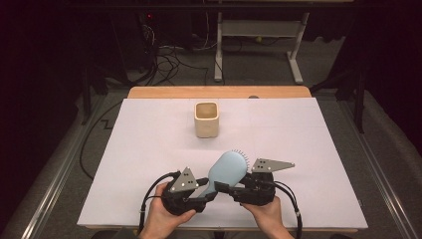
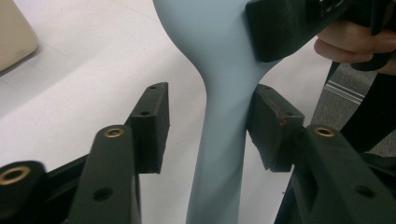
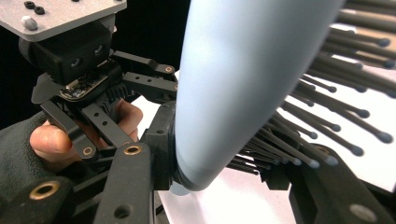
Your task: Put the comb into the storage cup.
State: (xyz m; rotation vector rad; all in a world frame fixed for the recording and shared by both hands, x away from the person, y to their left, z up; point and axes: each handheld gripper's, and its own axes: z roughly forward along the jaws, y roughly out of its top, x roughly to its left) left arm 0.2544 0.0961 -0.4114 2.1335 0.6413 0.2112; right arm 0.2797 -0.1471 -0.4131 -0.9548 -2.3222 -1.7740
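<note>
Nearest the person, the right gripper (image 1: 225, 187) is clamped on the head of the pale blue plastic hairbrush (image 1: 225, 171), one pad on the smooth back and the other lost among the dark bristles in the right gripper view. Alongside, the left gripper (image 1: 205, 193) stands half open around the brush handle; the left gripper view shows one pad touching it and the other well clear, a gap the high view cannot resolve. Farther back on the white table (image 1: 149, 139) stands a cream square cup (image 1: 206, 119), cut off at the left gripper view's edge.

One hairbrush (image 1: 226, 170) (pale blue), one cup (image 1: 206, 119).
</note>
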